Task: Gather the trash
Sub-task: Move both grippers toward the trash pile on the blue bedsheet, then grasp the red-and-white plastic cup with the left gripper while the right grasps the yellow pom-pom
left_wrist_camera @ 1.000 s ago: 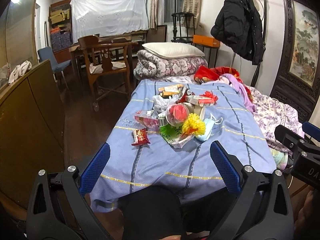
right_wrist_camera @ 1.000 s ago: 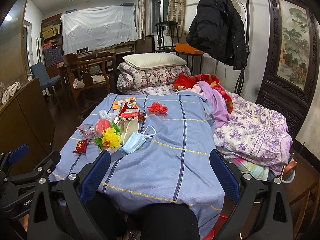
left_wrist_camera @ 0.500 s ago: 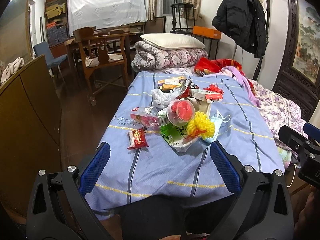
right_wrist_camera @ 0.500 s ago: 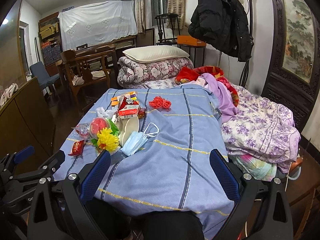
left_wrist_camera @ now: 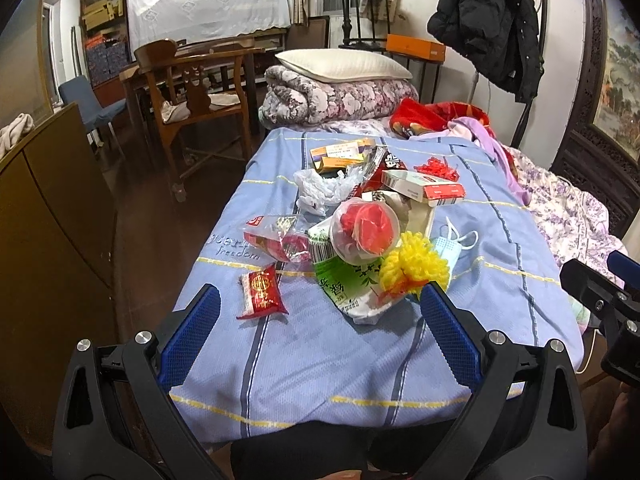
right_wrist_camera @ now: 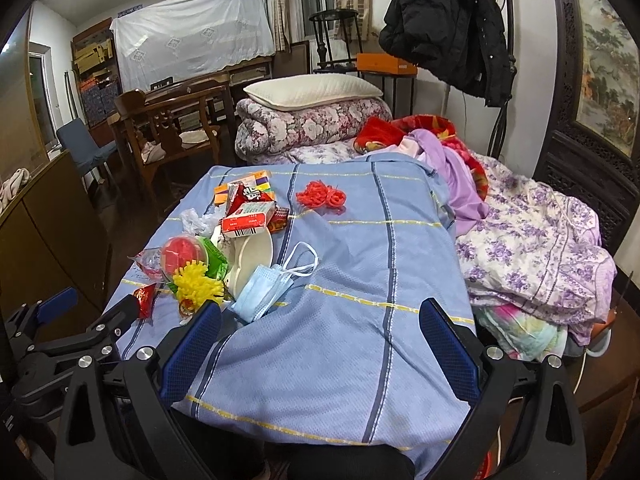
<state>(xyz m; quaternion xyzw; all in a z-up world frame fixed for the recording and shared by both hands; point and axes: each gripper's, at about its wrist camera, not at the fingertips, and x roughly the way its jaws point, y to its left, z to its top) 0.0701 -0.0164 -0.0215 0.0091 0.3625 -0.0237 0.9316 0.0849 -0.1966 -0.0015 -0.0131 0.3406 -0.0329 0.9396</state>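
A heap of trash lies on the blue sheet (left_wrist_camera: 320, 352) of the bed. It holds a small red wrapper (left_wrist_camera: 261, 291), a green packet (left_wrist_camera: 348, 284), a clear cup with red inside (left_wrist_camera: 366, 228), a yellow pompom (left_wrist_camera: 414, 266), a blue face mask (right_wrist_camera: 262, 290), a red-and-white carton (left_wrist_camera: 422, 186), yellow boxes (left_wrist_camera: 340, 154) and a red ornament (right_wrist_camera: 322, 196). My left gripper (left_wrist_camera: 320, 312) hovers open just short of the red wrapper and green packet. My right gripper (right_wrist_camera: 320, 320) is open over bare sheet, right of the mask. Both hold nothing.
A wooden cabinet (left_wrist_camera: 52, 216) flanks the bed's left side, with a wooden chair (left_wrist_camera: 192, 92) beyond it. A folded quilt and pillow (left_wrist_camera: 340, 84) sit at the bed's head. Loose clothes and a floral cover (right_wrist_camera: 532, 240) pile along the right. A black coat (right_wrist_camera: 444, 20) hangs behind.
Both grippers have moved forward and closer to the bed, so the trash heap appears larger and nearer. Their jaws stay open and nothing has been picked up.
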